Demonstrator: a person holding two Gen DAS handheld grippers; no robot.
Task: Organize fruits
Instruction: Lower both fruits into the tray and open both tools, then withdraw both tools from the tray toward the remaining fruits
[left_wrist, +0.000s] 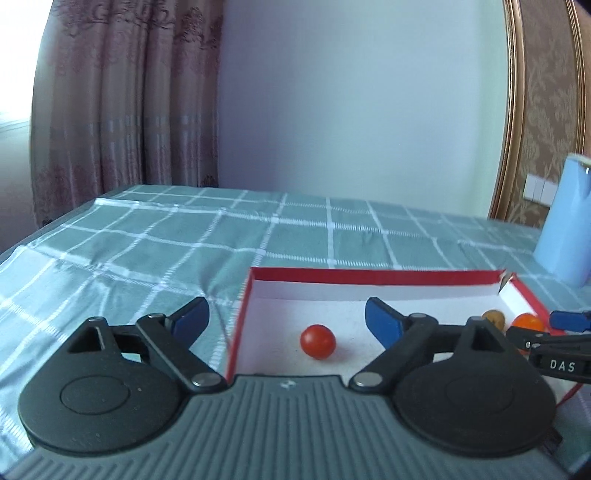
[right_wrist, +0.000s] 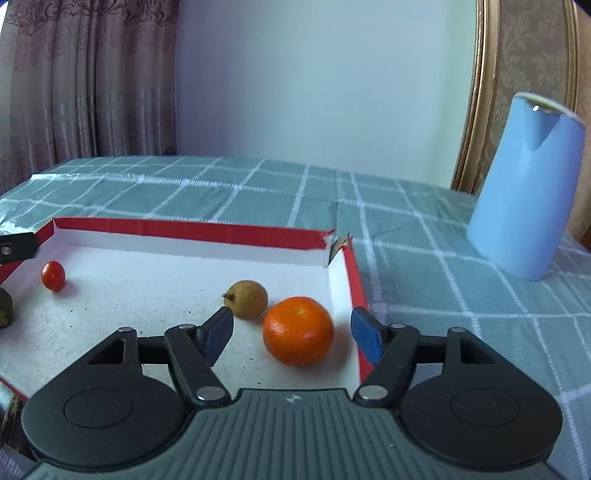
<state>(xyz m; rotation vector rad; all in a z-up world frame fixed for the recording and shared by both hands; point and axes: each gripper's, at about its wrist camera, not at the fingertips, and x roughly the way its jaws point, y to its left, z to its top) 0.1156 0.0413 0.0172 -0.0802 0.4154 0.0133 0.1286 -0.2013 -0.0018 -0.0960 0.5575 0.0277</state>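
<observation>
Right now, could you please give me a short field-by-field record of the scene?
surface: table under a green checked cloth
container: red-rimmed shallow box, white floor
in box: cherry tomato near the left wall; brown longan-like fruit beside the orange mandarin near the right wall
outside box: blue cylindrical jug on the cloth, to the right
left tool: open, holds nothing, tomato ahead of it
right tool: open, mandarin between its fingers, not gripped
</observation>
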